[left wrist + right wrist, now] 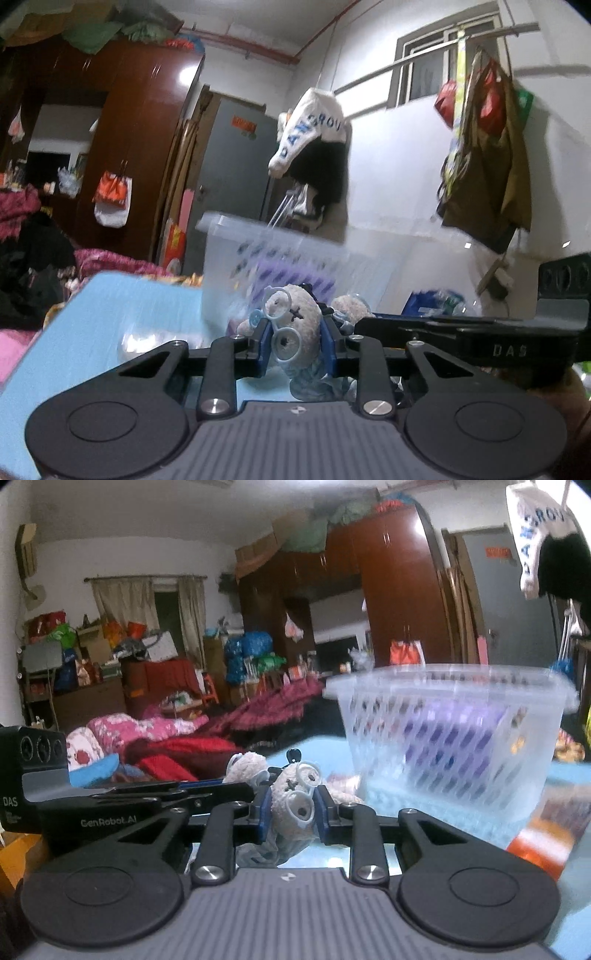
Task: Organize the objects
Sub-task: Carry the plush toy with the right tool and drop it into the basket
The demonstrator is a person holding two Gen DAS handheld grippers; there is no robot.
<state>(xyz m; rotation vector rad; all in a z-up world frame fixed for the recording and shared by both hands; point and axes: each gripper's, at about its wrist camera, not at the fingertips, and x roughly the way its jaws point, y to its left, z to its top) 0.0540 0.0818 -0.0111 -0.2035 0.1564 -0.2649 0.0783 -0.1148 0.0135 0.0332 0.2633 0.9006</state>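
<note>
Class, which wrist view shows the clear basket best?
The right wrist view: the basket shows rim to base, lattice wall and purple contents visible. The left wrist view shows only part of it, blurred, behind the bear.

The right gripper (292, 814) has its blue-padded fingers (263, 812) pressed against both sides of a small grey plush bear (291, 805) with pale blue plastic glasses, holding it above the light blue table (576, 853). From the left, the left gripper (207, 794) reaches in level, its tips at the toy's ear. A clear lattice plastic basket (450, 738) stands on the table just beyond to the right, with something purple inside. An orange object (543, 842), blurred, lies at its base on the right.
</note>
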